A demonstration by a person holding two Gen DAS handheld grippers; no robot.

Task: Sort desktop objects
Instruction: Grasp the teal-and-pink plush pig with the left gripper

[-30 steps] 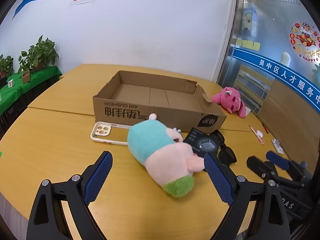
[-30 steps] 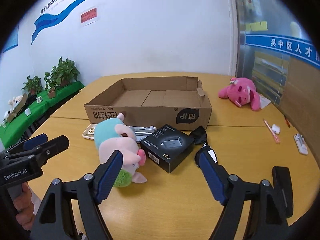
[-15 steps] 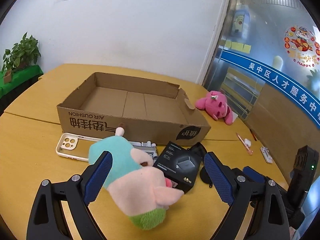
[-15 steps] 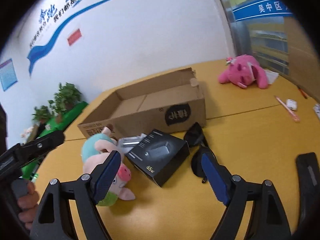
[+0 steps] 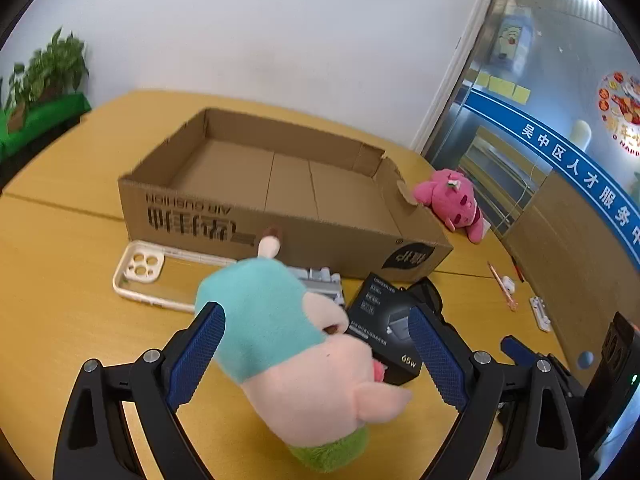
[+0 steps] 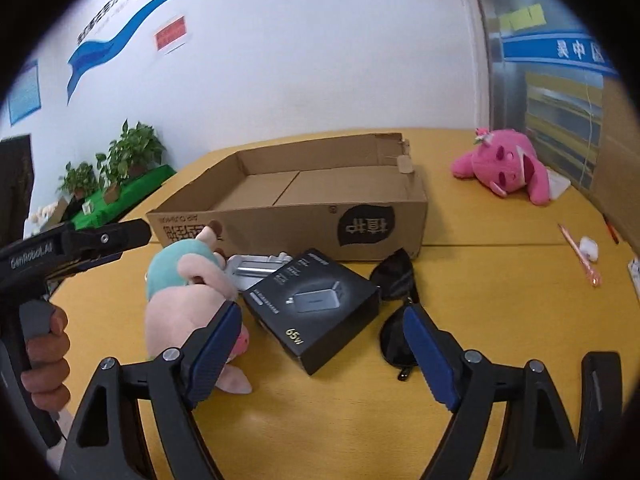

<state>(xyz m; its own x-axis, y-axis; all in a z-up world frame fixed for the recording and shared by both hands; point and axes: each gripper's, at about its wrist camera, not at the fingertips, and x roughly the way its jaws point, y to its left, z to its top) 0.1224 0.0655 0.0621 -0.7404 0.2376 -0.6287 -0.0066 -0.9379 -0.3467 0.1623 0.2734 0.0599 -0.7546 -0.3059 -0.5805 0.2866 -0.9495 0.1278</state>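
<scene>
A plush pig [image 5: 292, 344] in a teal top with a green base is seen lying on the wooden table [image 5: 60, 320], just in front of the cardboard box [image 5: 280, 184]. It is framed between the blue pads of the left gripper [image 5: 316, 352], whose jaws are spread wide; the left pad looks close to the teal back, but contact cannot be told, and the right pad is clear of the plush. Nothing is clamped.

A black charger box [image 6: 316, 304] marked 65W is found right of the pig, touching or nearly touching its snout. It lies ahead of the right gripper [image 6: 320, 344], jaws wide apart, nothing held; the left pad is seen in front of the pig's feet. Black sunglasses [image 6: 396, 300] are laid just right of the charger box, by the right pad. A grey metal item [image 6: 256, 266] is tucked between pig, charger box and box wall. A clear phone case [image 5: 160, 276] is laid flat left of the pig, near the box front.

The box is open-topped and empty inside, with printing on its front wall. A pink plush [image 6: 504, 164] is seen beyond the box's right end, well apart from the rest. A pink pen [image 6: 580, 256] and a small white item [image 6: 588, 246] are seen at far right. The left gripper's body and the hand [image 6: 44, 360] on its handle are visible in the right wrist view. Potted plants [image 6: 128, 156] are seen on a green shelf by the wall.
</scene>
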